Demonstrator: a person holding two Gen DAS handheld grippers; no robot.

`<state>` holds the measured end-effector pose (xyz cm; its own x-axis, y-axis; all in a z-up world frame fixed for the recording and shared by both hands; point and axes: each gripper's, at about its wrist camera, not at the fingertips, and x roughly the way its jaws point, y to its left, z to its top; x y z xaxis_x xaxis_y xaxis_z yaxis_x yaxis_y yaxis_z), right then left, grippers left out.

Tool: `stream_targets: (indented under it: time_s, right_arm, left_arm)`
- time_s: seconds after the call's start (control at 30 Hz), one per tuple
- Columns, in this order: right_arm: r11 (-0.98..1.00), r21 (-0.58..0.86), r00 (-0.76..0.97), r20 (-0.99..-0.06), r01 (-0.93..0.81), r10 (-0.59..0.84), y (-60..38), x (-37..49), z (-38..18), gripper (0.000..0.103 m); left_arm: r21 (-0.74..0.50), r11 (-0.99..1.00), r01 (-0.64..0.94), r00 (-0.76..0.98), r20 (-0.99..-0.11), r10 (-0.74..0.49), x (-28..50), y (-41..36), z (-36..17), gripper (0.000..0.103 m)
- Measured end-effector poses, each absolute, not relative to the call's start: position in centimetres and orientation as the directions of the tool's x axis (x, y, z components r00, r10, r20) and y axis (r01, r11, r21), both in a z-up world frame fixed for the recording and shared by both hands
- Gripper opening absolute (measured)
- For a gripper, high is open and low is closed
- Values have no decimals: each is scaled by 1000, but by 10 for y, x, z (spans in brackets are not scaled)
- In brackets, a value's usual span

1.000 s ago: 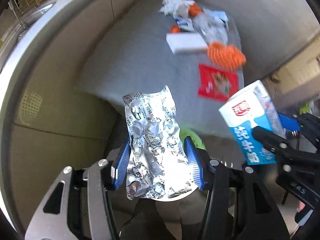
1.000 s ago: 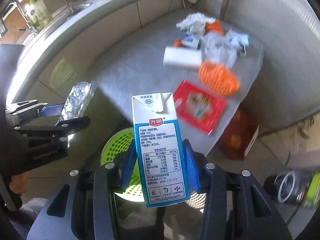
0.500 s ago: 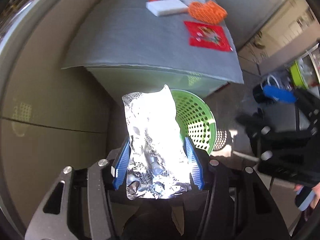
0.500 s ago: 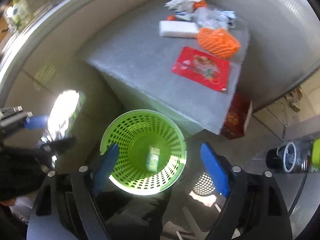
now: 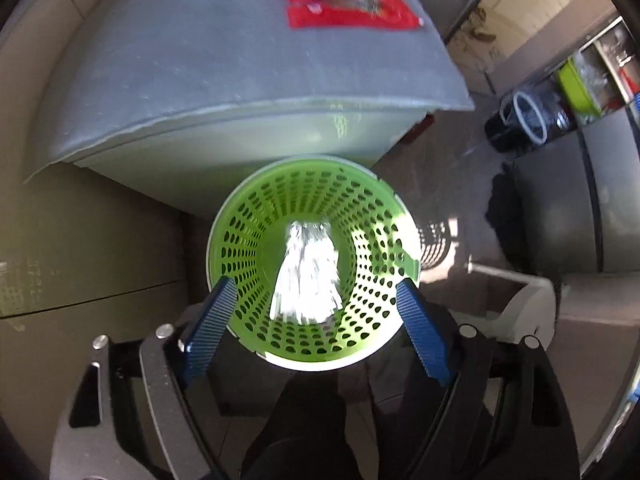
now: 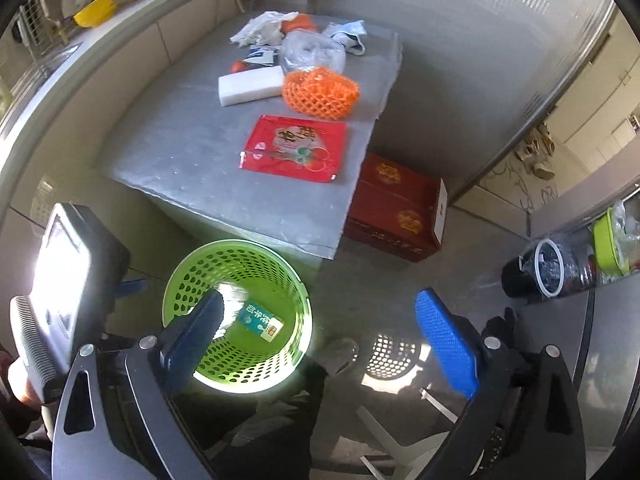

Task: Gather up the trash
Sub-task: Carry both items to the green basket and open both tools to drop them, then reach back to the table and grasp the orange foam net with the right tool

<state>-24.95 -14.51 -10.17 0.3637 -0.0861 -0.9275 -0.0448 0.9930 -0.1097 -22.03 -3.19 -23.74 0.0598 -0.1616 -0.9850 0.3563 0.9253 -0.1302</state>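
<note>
A green perforated basket [image 5: 240, 240] stands on the floor beside the grey table [image 5: 180, 60]. My left gripper [image 5: 312, 324] is open right above it, and the silver foil blister pack [image 5: 306, 276] is dropping inside, blurred. In the right wrist view the basket [image 6: 192, 276] holds the blue-and-white milk carton [image 6: 260, 322] on its bottom. My right gripper [image 6: 328, 332] is open and empty, above the floor to the right of the basket. The left gripper's body [image 6: 64, 280] shows at the left.
On the table [image 6: 180, 152] lie a red wrapper [image 6: 294, 148], an orange foam net [image 6: 320, 92], a white block [image 6: 250, 84], a clear plastic bag [image 6: 312, 52] and crumpled paper [image 6: 260, 30]. A red box [image 6: 396, 208] sits on the floor. A black container [image 6: 536, 272] stands at right.
The right gripper opened and the milk carton fell into the basket. The left gripper moved over the basket and opened, and the foil pack is falling in.
</note>
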Motion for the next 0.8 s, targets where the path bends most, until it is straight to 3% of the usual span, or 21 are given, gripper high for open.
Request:
stream_targets:
  time_s: [0.1, 0.23, 0.8]
  right_arm:
    - [992, -119, 362, -927, -35, -99, -145, -249, -101, 96]
    - [991, -133, 380, -918, -31, -111, -145, -245, -93, 96]
    - [989, -119, 462, -884, -93, -63, -166, -183, -56, 101]
  left_arm:
    - [-133, 925, 356, 69, -983, -168, -221, -32, -231, 79]
    - [-107, 930, 351, 128, -979, -161, -219, -22, -206, 88]
    - [-51, 966, 252, 276, -953, -122, -156, -9, -132, 88]
